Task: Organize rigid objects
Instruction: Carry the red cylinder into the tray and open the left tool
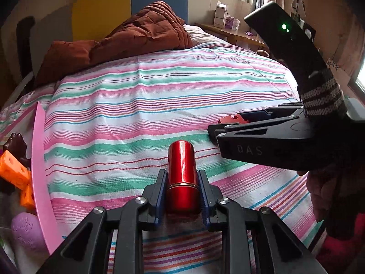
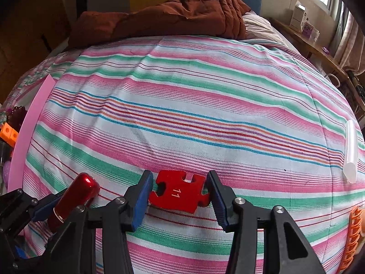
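Note:
A shiny red metal cylinder (image 1: 181, 159) with a gold ring sticks out forward between the blue pads of my left gripper (image 1: 182, 173), which is shut on it just above the striped bed sheet (image 1: 159, 96). To its right, a flat red puzzle-shaped piece (image 2: 180, 191) marked "11" lies on the sheet. My right gripper (image 2: 179, 178) is shut on it, one pad against each side. From the right wrist view the red cylinder (image 2: 77, 194) shows at lower left. In the left wrist view the right gripper (image 1: 228, 123) comes in from the right, a gloved hand behind it.
A pink bin wall (image 1: 40, 171) stands at the left with orange blocks (image 1: 16, 171) and a purple toy (image 1: 27, 230) inside. A white translucent stick (image 2: 350, 150) and an orange ridged item (image 2: 353, 235) lie at the right. A brown quilt (image 2: 171, 11) is heaped at the back.

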The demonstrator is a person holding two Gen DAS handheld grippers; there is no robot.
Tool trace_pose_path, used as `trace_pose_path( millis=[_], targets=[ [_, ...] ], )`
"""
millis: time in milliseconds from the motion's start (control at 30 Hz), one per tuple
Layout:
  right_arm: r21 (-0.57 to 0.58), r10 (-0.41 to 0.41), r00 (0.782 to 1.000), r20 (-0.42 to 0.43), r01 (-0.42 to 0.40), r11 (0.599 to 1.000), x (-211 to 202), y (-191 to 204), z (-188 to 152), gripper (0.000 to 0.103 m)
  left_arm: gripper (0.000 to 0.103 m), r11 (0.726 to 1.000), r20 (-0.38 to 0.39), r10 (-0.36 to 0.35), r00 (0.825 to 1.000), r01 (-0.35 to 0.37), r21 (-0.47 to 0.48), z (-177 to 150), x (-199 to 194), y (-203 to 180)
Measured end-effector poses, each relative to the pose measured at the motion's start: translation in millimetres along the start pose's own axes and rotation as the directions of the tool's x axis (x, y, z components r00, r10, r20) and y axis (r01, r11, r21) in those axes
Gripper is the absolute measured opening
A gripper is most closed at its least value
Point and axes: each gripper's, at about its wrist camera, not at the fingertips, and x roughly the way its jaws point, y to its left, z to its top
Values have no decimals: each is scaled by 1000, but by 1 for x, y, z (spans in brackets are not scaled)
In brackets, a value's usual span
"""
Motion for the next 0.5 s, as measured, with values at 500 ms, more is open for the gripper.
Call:
trace_pose_path(
  millis=[500],
  targets=[
    [-55, -20, 999, 46, 23, 998, 0, 6, -2, 49, 26, 1000, 98, 6, 995, -5, -11, 8, -75, 2]
  ],
)
